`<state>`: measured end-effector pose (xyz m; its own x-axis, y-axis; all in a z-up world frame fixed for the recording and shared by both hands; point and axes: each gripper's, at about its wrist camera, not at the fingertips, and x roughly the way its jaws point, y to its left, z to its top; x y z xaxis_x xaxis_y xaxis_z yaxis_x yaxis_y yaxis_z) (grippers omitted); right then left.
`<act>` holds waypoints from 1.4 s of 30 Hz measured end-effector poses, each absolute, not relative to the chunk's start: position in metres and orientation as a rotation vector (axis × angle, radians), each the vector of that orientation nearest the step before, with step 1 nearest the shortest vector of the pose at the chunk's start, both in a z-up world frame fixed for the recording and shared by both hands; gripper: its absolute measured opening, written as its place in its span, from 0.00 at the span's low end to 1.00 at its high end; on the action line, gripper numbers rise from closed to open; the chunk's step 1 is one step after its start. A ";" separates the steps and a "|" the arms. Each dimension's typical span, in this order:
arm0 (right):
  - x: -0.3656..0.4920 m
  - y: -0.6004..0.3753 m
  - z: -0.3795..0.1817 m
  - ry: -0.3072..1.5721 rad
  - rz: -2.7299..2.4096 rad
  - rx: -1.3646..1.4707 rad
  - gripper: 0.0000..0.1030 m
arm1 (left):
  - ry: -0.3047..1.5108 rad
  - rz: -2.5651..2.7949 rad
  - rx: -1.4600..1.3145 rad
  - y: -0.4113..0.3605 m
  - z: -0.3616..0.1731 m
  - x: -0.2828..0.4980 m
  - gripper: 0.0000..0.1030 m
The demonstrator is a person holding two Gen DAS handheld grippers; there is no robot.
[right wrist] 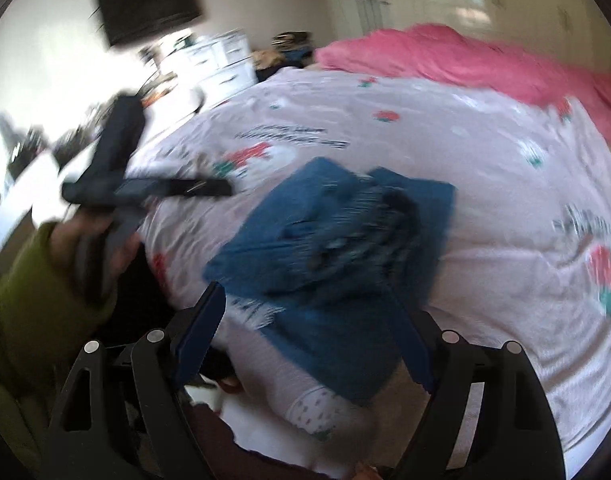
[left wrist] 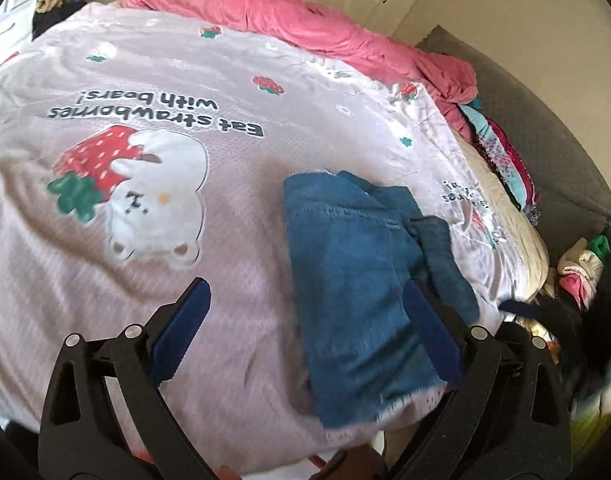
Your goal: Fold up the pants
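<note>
The blue denim pants [left wrist: 357,268] lie folded in a long bundle on the pale pink bedspread [left wrist: 225,160], near the bed's front edge. My left gripper [left wrist: 305,296] is open and empty, just above the spread, its right finger over the pants' edge. In the right wrist view the pants [right wrist: 325,248] lie bunched in front of my right gripper [right wrist: 305,300], which is open and empty above them. The view is blurred. The left gripper [right wrist: 209,188] shows there at the left, held by a hand in a green sleeve.
A pink blanket [left wrist: 289,12] lies along the far side of the bed. Stacked clothes [left wrist: 501,160] sit at the right edge, with more laundry [left wrist: 581,268] below on the floor. A dresser [right wrist: 213,60] and a wall TV [right wrist: 149,6] stand beyond the bed.
</note>
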<state>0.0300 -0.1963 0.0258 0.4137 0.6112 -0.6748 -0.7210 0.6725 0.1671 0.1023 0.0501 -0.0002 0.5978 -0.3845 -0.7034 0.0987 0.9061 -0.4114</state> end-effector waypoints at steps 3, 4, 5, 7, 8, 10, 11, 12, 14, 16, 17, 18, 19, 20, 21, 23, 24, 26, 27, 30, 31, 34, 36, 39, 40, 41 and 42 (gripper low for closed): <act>0.009 -0.167 0.024 0.721 0.932 -0.296 0.77 | 0.935 -0.302 -0.342 0.040 -0.009 0.128 0.78; 0.004 -0.160 0.022 0.702 0.943 -0.339 0.76 | 0.948 -0.306 -0.340 0.038 -0.013 0.135 0.74; -0.001 -0.148 0.020 0.673 0.960 -0.409 0.75 | 0.964 -0.305 -0.335 0.035 -0.016 0.141 0.73; -0.002 -0.129 0.014 0.649 0.940 -0.513 0.70 | 0.977 -0.317 -0.326 0.027 -0.018 0.149 0.71; -0.001 -0.124 0.012 0.651 0.937 -0.536 0.68 | 0.982 -0.323 -0.318 0.023 -0.019 0.152 0.71; 0.007 -0.114 0.008 0.658 0.944 -0.559 0.59 | 0.987 -0.324 -0.307 0.018 -0.021 0.155 0.71; 0.011 -0.110 0.007 0.662 0.943 -0.567 0.58 | 0.992 -0.323 -0.301 0.015 -0.022 0.156 0.71; 0.013 -0.109 0.004 0.664 0.940 -0.581 0.56 | 0.994 -0.324 -0.296 0.013 -0.023 0.158 0.71; 0.021 -0.099 -0.002 0.656 0.916 -0.653 0.56 | 0.999 -0.321 -0.288 0.011 -0.026 0.159 0.71; 0.025 -0.093 -0.012 0.672 0.913 -0.702 0.56 | 1.001 -0.319 -0.286 0.011 -0.030 0.159 0.71; 0.027 -0.090 -0.019 0.679 0.911 -0.723 0.53 | 1.003 -0.317 -0.287 0.011 -0.031 0.160 0.71; 0.026 -0.088 -0.024 0.695 0.932 -0.727 0.34 | 1.002 -0.320 -0.287 0.010 -0.031 0.159 0.71; 0.024 -0.090 -0.026 0.715 0.954 -0.719 0.14 | 1.002 -0.321 -0.289 0.011 -0.032 0.159 0.71; 0.020 -0.092 -0.026 0.736 0.981 -0.716 0.10 | 1.003 -0.323 -0.292 0.011 -0.032 0.160 0.71; 0.016 -0.094 -0.026 0.742 0.991 -0.726 0.09 | 1.001 -0.326 -0.292 0.011 -0.032 0.160 0.72; 0.012 -0.102 -0.024 0.738 0.995 -0.725 0.08 | 0.999 -0.327 -0.289 0.010 -0.033 0.160 0.72; 0.014 -0.106 -0.025 0.751 0.987 -0.708 0.08 | 0.997 -0.328 -0.286 0.010 -0.033 0.159 0.73; 0.018 -0.111 -0.034 0.795 0.971 -0.661 0.08 | 0.991 -0.325 -0.284 0.008 -0.033 0.158 0.73; 0.018 -0.112 -0.038 0.802 0.969 -0.647 0.10 | 0.988 -0.324 -0.284 0.007 -0.033 0.158 0.74; 0.015 -0.115 -0.043 0.800 0.956 -0.596 0.13 | 0.981 -0.313 -0.291 0.008 -0.031 0.154 0.74; 0.014 -0.116 -0.043 0.803 0.952 -0.574 0.14 | 0.979 -0.309 -0.288 0.007 -0.030 0.152 0.74; 0.014 -0.123 -0.034 0.802 0.956 -0.517 0.24 | 0.964 -0.298 -0.273 0.007 -0.025 0.147 0.74; 0.009 -0.127 -0.026 0.789 0.962 -0.490 0.31 | 0.954 -0.296 -0.271 0.007 -0.022 0.143 0.75; 0.003 -0.131 -0.012 0.766 0.974 -0.439 0.36 | 0.942 -0.298 -0.267 0.006 -0.018 0.137 0.76; 0.001 -0.133 -0.007 0.761 0.979 -0.414 0.36 | 0.934 -0.295 -0.261 0.005 -0.015 0.134 0.77; -0.001 -0.136 -0.004 0.756 0.984 -0.398 0.38 | 0.929 -0.294 -0.257 0.005 -0.014 0.132 0.77; -0.002 -0.137 -0.001 0.751 0.983 -0.388 0.42 | 0.925 -0.294 -0.255 0.005 -0.012 0.131 0.77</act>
<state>-0.0016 -0.1375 -0.0009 0.3363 0.6036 -0.7229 -0.8564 0.5153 0.0317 0.1307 0.0049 -0.0125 0.5671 -0.3550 -0.7432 0.1386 0.9306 -0.3387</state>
